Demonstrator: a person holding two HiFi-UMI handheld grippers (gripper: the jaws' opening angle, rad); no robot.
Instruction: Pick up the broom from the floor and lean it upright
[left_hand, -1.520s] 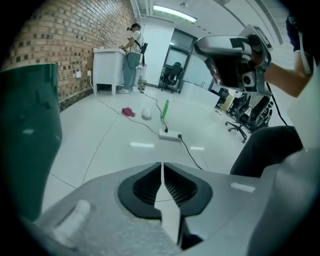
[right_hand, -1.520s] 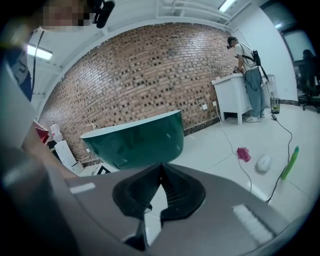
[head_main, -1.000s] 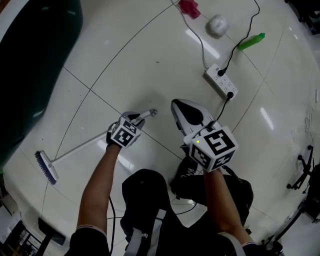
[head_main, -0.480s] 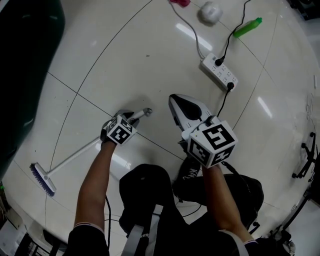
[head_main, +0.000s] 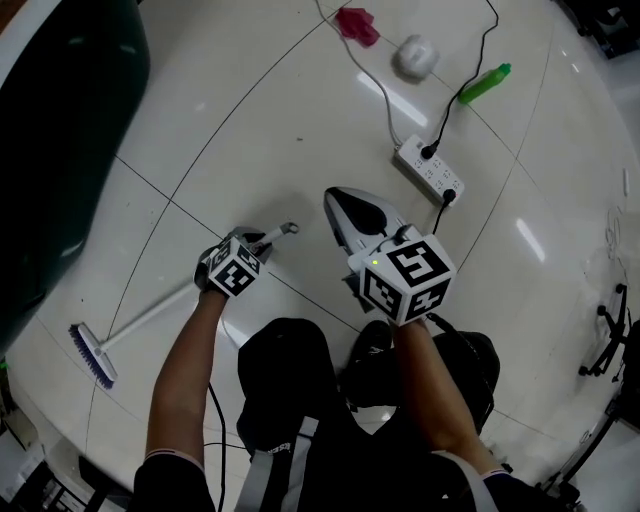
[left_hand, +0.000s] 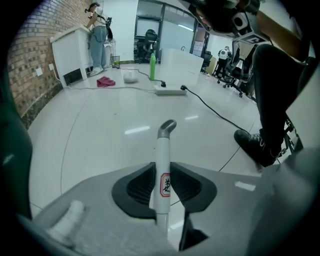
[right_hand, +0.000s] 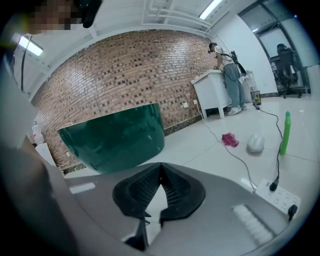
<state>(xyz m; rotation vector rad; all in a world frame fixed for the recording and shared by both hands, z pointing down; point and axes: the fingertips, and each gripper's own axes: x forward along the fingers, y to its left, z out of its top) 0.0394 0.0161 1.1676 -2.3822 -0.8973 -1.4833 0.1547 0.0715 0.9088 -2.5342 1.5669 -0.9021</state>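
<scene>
The broom lies flat on the white tiled floor, its blue bristle head (head_main: 92, 353) at the lower left and its white handle (head_main: 150, 315) running up to the right. My left gripper (head_main: 264, 240) sits over the handle close to its grey hooked end (head_main: 289, 228). In the left gripper view the handle (left_hand: 162, 150) stands between the dark pads (left_hand: 141, 187), which are closing and touch it on both sides. My right gripper (head_main: 338, 200) hovers over bare floor to the right, shut and holding nothing (right_hand: 160, 172).
A white power strip (head_main: 430, 170) with black cables lies beyond the right gripper. Farther off are a green bottle (head_main: 483, 83), a white rounded object (head_main: 414, 55) and a pink cloth (head_main: 355, 24). A big dark green tub (head_main: 60, 150) fills the left. The person's legs and shoe (left_hand: 252, 145) stand below.
Both grippers have shifted only slightly. The left one stays over the handle's end, and the broom lies where it was on the floor.
</scene>
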